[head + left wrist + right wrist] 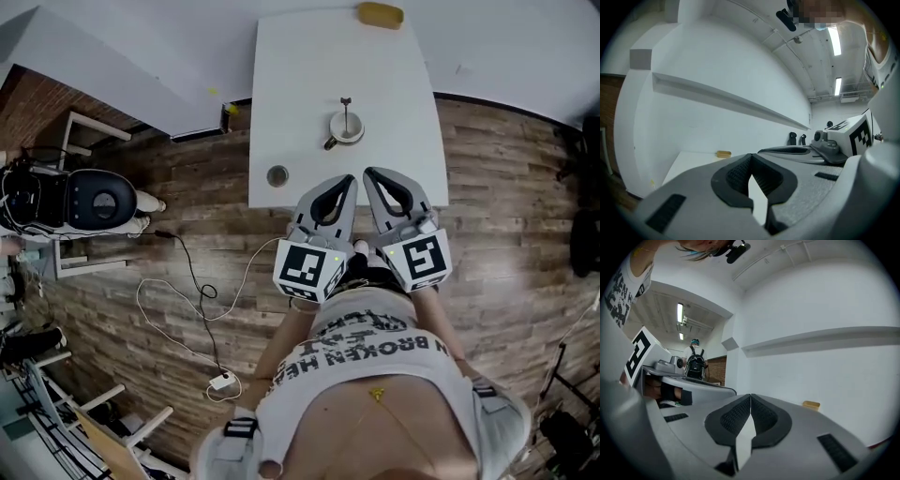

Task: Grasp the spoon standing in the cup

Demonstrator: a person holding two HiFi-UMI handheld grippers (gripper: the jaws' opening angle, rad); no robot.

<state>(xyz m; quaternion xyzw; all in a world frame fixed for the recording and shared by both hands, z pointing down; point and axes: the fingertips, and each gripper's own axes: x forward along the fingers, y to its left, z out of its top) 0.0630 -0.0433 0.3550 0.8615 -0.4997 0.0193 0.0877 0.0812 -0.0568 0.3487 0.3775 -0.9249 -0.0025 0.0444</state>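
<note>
The cup [347,129] stood near the middle of the white worktop [291,84], and the spoon [345,107] stood upright inside it, its handle rising above the rim. The left tool [346,180] and the right tool [371,174] were side by side over the near edge of the worktop, both pointing toward the cup but apart from it. The jaws of each tool were pressed together at the tips, with nothing between them. A yellow sponge [380,14] lay at the far edge of the worktop, and a small round thing [277,175] lay near its front left corner. A thin cable [192,281] lay on the wooden floor [506,187].
</note>
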